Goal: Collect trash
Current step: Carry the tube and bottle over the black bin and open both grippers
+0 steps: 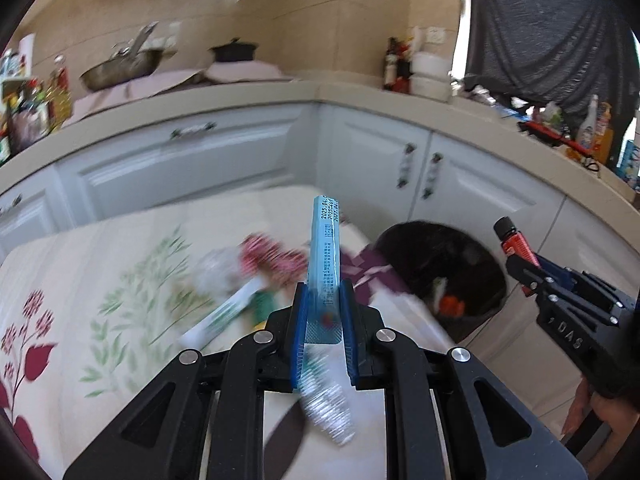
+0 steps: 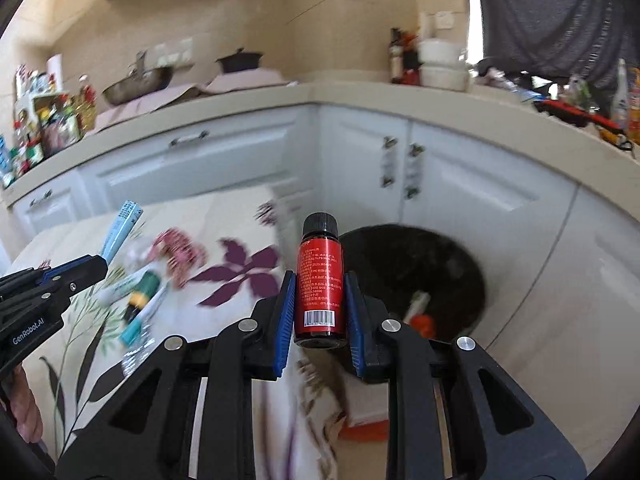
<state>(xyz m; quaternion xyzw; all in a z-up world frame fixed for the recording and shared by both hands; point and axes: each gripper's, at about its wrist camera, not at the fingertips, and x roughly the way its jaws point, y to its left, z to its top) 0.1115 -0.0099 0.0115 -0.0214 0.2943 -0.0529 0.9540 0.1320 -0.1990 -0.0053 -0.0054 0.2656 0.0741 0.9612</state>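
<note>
My left gripper is shut on a light blue sachet that stands upright between the blue pads, above the table. My right gripper is shut on a small red bottle with a black cap, held upright near the table's right edge. A black trash bin stands on the floor just right of the table, with some trash inside; it also shows in the left wrist view. Each gripper shows in the other's view: the right gripper with its bottle, the left gripper with its sachet.
Several wrappers and tubes lie on the floral tablecloth, among them a pink packet and a white-green tube. White cabinets and a cluttered counter run behind. The scene is motion-blurred.
</note>
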